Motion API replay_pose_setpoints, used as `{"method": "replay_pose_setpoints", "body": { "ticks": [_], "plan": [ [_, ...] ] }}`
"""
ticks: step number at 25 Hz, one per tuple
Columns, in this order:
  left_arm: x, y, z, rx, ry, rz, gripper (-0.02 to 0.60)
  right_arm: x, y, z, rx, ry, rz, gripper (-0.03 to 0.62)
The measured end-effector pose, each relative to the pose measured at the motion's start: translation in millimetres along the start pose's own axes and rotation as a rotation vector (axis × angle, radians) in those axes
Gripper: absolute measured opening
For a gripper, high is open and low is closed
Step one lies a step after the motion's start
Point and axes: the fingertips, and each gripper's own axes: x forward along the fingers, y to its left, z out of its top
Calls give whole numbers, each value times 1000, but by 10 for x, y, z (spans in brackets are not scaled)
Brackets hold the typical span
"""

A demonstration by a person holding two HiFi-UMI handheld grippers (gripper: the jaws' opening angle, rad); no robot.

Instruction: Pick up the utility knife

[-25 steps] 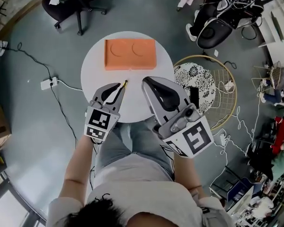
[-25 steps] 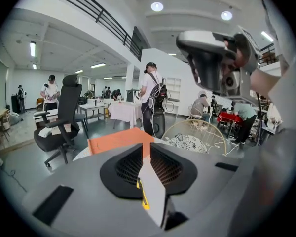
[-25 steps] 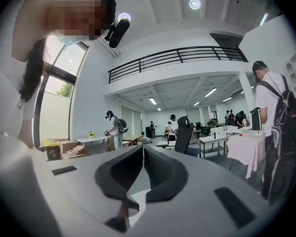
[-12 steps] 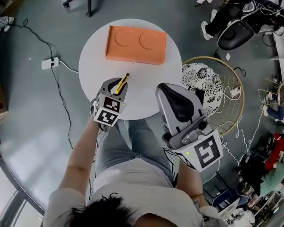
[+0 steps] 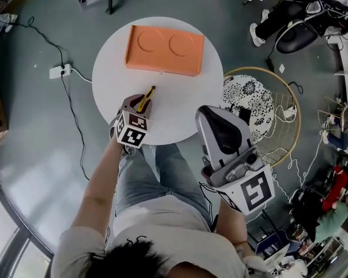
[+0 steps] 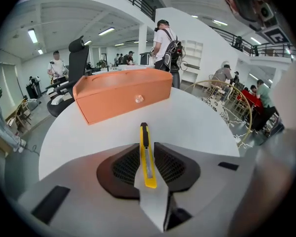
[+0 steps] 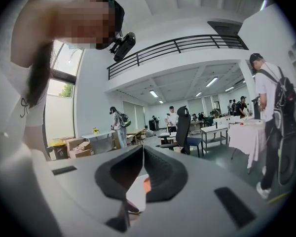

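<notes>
In the head view my left tongs [image 5: 139, 104] cover the rear of the utility knife [image 5: 149, 94], and only its yellow front pokes out. In the left gripper view its back end disappears between the closed pads. There the orange tray [image 6: 122, 96] shows only its front wall, which hides its top. The pale spot [image 6: 137, 99] on that wall is too small to tell. My right tongs [image 5: 211, 113] cover a stretch of the desk's [image 5: 180, 97] near edge.
</notes>
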Motion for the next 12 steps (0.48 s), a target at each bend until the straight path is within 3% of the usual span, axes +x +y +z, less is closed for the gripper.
{"method": "replay_pose_setpoints", "body": {
  "ticks": [12],
  "plan": [
    [0, 29, 9, -21, 40, 30, 67, -22, 46, 24, 0, -3, -10, 8]
  ]
}}
